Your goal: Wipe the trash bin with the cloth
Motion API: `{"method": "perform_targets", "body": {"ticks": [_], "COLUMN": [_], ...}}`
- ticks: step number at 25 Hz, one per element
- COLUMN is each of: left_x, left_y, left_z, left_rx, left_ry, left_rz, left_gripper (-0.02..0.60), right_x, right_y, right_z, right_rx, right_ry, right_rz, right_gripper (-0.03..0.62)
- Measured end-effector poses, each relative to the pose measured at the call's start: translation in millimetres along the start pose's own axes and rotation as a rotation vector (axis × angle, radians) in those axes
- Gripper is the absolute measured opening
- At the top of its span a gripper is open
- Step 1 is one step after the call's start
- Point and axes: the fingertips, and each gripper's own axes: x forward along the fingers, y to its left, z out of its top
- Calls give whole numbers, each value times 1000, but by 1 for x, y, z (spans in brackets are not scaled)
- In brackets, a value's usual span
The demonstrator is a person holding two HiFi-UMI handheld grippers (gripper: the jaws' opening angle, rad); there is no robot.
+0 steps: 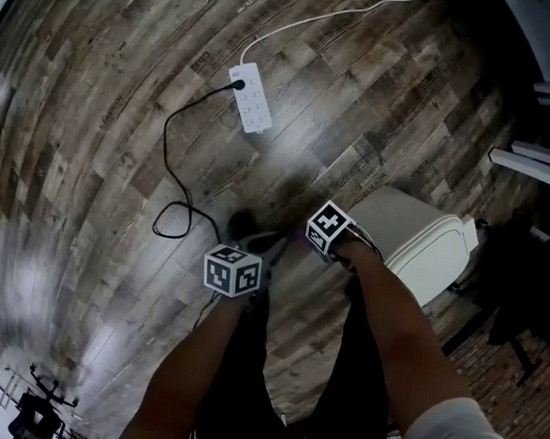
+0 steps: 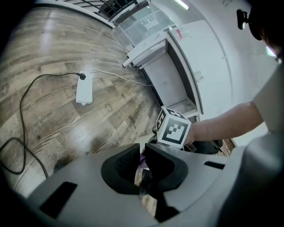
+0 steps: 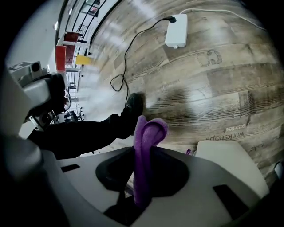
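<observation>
Right gripper (image 3: 143, 153) pinches the folded purple cloth (image 3: 151, 128); left gripper (image 2: 141, 153) is closed, seemingly empty. Next, I judge, the cloth must reach the white plastic trash bin (image 1: 415, 238) at right.

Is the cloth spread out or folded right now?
Folded: the cloth doubles over in a loop, pinched in the right gripper.

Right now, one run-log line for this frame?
right claw: shut on purple cloth | left claw: shut, empty | trash bin: lid closed, beside right claw
</observation>
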Motion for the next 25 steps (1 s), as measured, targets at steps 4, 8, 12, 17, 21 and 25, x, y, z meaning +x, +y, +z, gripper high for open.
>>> {"method": "perform_targets", "body": {"ticks": [4,8,12,17,21,25], "left_x": [-30,-61,-81,-88,-87,-86], "left_y": [-14,-34,-56,-77,-87,-102], "left_z": [19,33,45,39,28,9], "left_rx": [40,86,125,162,208,260], "left_ry": [17,37,33,34,45,65], "left_rz": [-18,-33,-42,-51,-52,-49], "left_gripper": [34,34,34,34,32,34], "right_x": [-31,-65,-92,-98,-92,-96], "right_y": [17,41,60,74,80,87], "right_z": [6,5,1,-10,-19,-38], "right_rx": [33,65,75,84,90,70], "right_ry": [-47,-112,-166,-219,-280,-346], "right_rz": [-14,-20,-31,-35,-36,-59], "right_gripper": [100,100,100,100,100,100]}}
